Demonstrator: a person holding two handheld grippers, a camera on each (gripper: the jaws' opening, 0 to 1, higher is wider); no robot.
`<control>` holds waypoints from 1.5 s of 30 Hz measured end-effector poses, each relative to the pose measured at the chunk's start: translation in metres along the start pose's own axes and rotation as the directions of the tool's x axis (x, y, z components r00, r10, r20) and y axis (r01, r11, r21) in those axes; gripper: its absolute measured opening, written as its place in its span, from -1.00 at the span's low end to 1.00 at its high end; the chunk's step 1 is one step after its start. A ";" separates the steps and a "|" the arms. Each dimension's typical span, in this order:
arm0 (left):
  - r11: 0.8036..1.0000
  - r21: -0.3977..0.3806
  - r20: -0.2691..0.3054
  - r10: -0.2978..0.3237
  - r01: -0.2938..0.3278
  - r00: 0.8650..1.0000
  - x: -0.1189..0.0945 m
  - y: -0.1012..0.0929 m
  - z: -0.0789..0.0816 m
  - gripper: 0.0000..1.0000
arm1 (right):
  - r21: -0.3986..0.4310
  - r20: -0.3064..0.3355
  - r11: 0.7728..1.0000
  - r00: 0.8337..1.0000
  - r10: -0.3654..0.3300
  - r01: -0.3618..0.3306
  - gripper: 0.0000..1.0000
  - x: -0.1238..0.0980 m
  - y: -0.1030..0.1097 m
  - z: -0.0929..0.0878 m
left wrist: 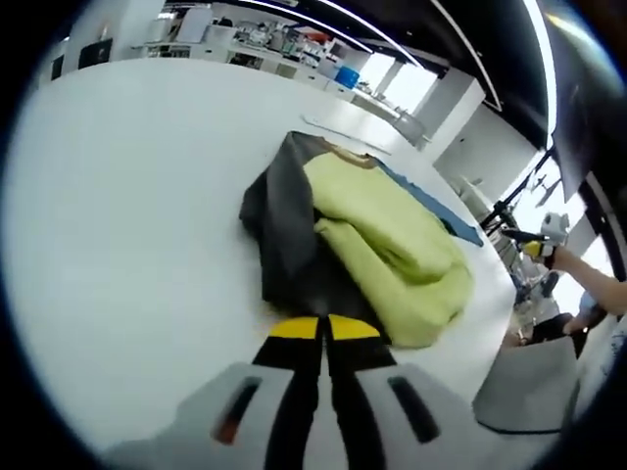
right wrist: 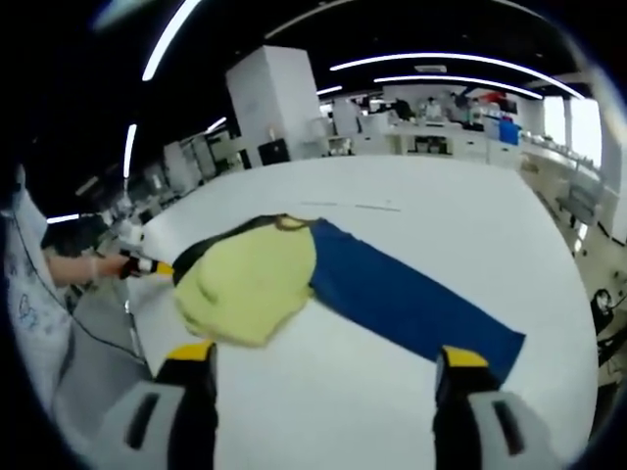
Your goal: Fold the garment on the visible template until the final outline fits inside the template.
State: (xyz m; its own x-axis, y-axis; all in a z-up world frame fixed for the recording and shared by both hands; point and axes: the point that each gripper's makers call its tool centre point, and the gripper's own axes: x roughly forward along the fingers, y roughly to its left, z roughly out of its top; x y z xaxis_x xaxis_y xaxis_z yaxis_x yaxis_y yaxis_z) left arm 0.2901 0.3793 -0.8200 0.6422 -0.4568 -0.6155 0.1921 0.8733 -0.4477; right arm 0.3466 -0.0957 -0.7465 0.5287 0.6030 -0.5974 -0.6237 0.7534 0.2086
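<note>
The garment (right wrist: pixel 250 279), yellow-green with a dark grey lining, lay bunched and partly folded on the white bench (right wrist: pixel 392 392), covering one end of the blue template (right wrist: pixel 411 299), whose other end stretched out bare. In the left gripper view the garment (left wrist: pixel 392 245) sat just ahead of the left hand-held gripper (left wrist: pixel 323 328), whose yellow-tipped jaws were pressed together on nothing. The right hand-held gripper (right wrist: pixel 323 357) hovered over the bench with jaws wide apart. A person's hand (right wrist: pixel 103 266) showed beyond the bench edge.
</note>
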 end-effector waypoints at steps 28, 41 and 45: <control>0.992 0.070 -0.083 0.108 -0.103 0.991 -0.030 0.102 0.035 -1.00 | -0.004 -0.007 1.000 1.000 -0.011 0.011 0.84 0.001 0.030 0.002; 0.983 0.129 -0.111 0.146 -0.131 0.983 -0.026 0.149 0.063 -1.00 | 0.002 -0.010 1.000 1.000 -0.015 0.015 0.85 0.006 0.059 0.005; 0.978 0.143 -0.114 0.167 -0.150 0.979 -0.020 0.168 0.072 -1.00 | -0.004 -0.025 1.000 1.000 -0.019 0.019 0.85 0.010 0.057 0.006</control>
State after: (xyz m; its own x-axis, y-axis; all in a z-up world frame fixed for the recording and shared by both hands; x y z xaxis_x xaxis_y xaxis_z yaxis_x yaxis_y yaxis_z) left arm 0.3627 0.5474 -0.8360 0.5762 -0.3209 -0.7517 0.1973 0.9471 -0.2530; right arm 0.3198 -0.0450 -0.7355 0.5260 0.5819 -0.6203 -0.6156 0.7637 0.1944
